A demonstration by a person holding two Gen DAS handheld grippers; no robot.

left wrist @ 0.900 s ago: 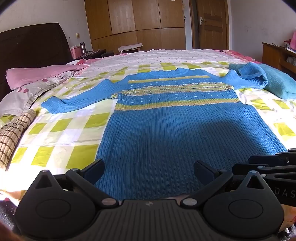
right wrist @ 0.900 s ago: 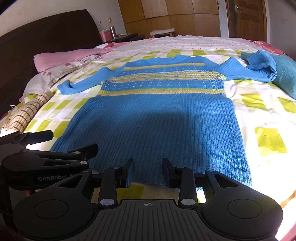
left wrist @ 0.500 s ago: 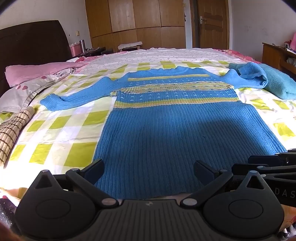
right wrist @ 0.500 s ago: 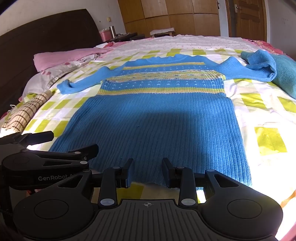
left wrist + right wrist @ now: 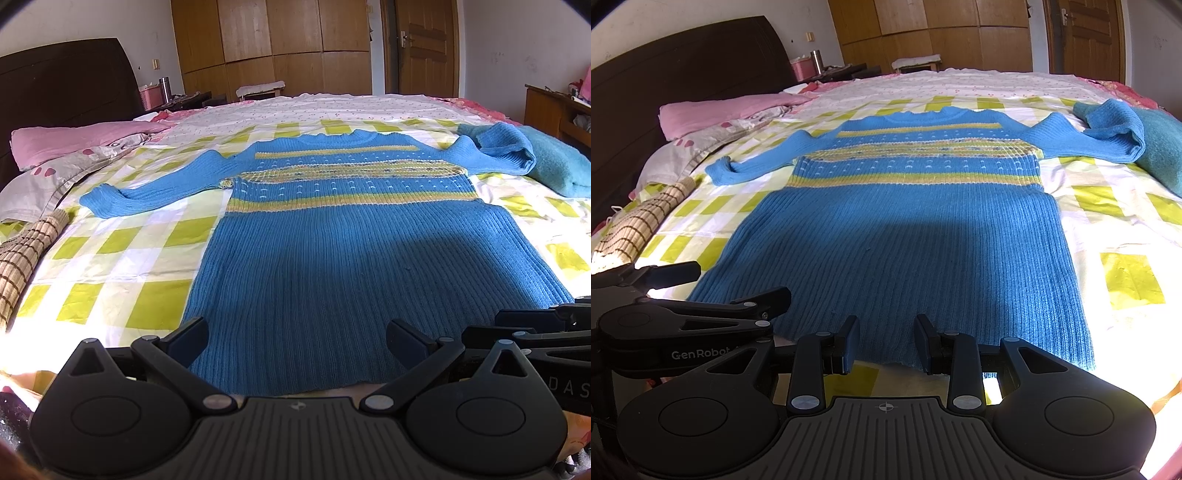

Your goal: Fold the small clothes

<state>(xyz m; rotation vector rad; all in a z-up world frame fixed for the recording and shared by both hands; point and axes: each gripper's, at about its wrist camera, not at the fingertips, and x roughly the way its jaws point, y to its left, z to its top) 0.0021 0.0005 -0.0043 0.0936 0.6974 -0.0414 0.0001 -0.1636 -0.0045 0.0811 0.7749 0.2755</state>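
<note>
At the far left a dark headboard (image 5: 62, 81) stands behind a pink pillow (image 5: 81, 142), and below them a brown checked cloth (image 5: 26, 254) lies at the edge of the bed (image 5: 122, 254), which is covered with a white and lime-green checked sheet. The left sleeve (image 5: 147, 190) of the blue sweater (image 5: 351, 266) reaches out flat toward that side, its cuff well apart from the pillow. The sweater itself lies spread face up across the middle of the bed, neckline at the far end, yellow patterned bands across the chest, hem nearest the cameras, with a shadow over its lower half. The left claw (image 5: 297, 341) is released and spread wide above the hem, its fingers (image 5: 188, 338) standing to either side of a broad strip of knit and pinching nothing. Just beside it to the right, the right claw (image 5: 886, 341) hovers over the hem too, partly parted, its pads (image 5: 851, 341) flanking the hem edge with a gap between them and no fabric gripped. Farther right, the other sleeve (image 5: 506, 157) is bent back on itself and rests against a teal folded cloth (image 5: 554, 166). A wooden wardrobe (image 5: 273, 48) and door (image 5: 424, 48) stand at the back
</note>
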